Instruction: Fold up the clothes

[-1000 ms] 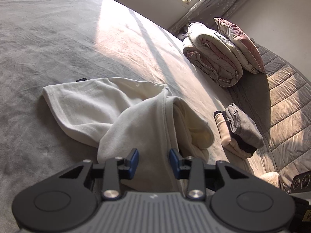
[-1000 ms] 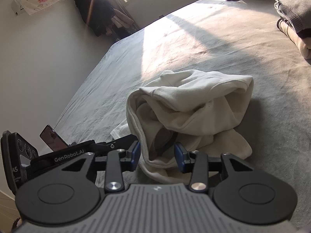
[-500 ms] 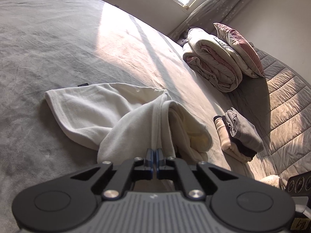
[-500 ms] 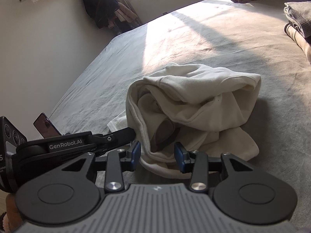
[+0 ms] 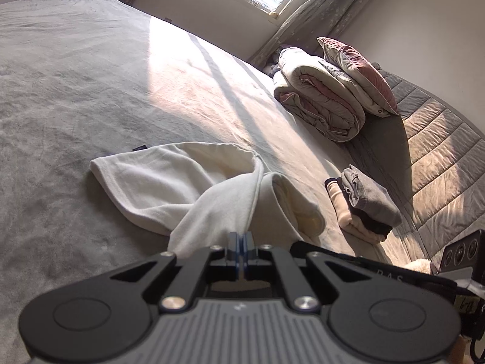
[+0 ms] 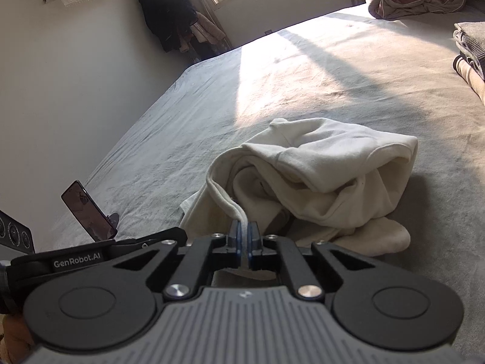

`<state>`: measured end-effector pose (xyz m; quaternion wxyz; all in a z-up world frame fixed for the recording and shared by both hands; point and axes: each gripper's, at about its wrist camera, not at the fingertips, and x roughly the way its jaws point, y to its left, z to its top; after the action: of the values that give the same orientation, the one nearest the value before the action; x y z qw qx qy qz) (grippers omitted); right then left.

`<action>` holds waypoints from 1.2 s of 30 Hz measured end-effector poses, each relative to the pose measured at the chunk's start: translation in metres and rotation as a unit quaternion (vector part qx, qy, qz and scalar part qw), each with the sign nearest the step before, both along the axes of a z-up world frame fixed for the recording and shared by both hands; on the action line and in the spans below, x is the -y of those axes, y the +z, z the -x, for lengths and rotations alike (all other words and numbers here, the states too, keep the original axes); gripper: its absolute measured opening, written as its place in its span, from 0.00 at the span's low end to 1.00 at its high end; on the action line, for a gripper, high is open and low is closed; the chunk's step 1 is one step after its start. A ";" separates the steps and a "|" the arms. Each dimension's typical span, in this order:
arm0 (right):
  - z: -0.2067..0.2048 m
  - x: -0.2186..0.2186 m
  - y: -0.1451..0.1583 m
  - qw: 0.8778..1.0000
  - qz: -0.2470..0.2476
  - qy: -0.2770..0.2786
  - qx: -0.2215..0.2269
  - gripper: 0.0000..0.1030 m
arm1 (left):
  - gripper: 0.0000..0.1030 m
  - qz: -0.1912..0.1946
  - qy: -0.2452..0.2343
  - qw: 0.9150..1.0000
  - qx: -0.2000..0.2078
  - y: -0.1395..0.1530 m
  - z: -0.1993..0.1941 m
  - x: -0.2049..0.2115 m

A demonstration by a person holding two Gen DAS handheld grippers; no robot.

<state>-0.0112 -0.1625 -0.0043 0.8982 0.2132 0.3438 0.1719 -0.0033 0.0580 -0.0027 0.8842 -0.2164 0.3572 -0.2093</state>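
The left hand-held gripper (image 5: 241,242) has its blue pads pressed together on a fold of the cream garment (image 5: 194,188), pinching the cloth where a ribbed edge runs up from the tips. The right hand-held gripper (image 6: 243,233) is likewise clamped on a hemmed edge of the same cream garment (image 6: 321,170), which rises from its pads in a taut band. The garment is a soft, thick, off-white knit, crumpled in a loose heap with rounded folds and one flat panel spread to the side, lying on the grey bed (image 5: 75,91) partly in a sunlit strip. Near it sits a stack of folded clothes (image 5: 363,203), and farther off a rolled quilt (image 5: 318,97) with a pillow (image 5: 357,72) on top.
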 end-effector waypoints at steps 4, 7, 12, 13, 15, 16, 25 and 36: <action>0.019 0.016 0.006 1.000 0.001 -0.003 0.001 0.05 | 0.01 -0.015 -0.035 0.999 0.022 0.012 0.023 -0.001; 0.032 0.025 0.002 1.000 0.007 -0.001 -0.014 0.05 | 0.01 -0.022 -0.069 0.997 0.029 0.015 0.040 0.000; 0.055 0.039 -0.004 0.999 0.018 0.003 -0.041 0.05 | 0.01 -0.036 -0.131 0.991 0.009 0.003 0.059 0.007; 0.058 0.040 -0.009 0.998 0.025 0.005 -0.052 0.05 | 0.01 -0.039 -0.144 0.989 0.005 0.001 0.063 0.009; 0.064 0.041 -0.016 0.997 0.034 0.013 -0.066 0.05 | 0.01 -0.048 -0.166 0.985 0.001 -0.004 0.070 0.014; 0.066 0.042 -0.017 0.997 0.037 0.016 -0.066 0.05 | 0.01 -0.057 -0.176 0.983 0.002 -0.006 0.073 0.018; 0.057 0.060 -0.008 0.999 0.022 -0.025 -0.042 0.39 | 0.02 -0.091 -0.213 0.973 -0.001 -0.014 0.070 0.025; -0.007 0.081 -0.021 0.991 -0.034 -0.110 -0.063 0.49 | 0.40 -0.028 -0.128 0.991 0.006 -0.007 0.010 0.012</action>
<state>-0.0042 -0.2439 -0.0252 0.8807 0.2902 0.3679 0.0696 -0.0133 0.0464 -0.0101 0.8580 -0.1428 0.3826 -0.3115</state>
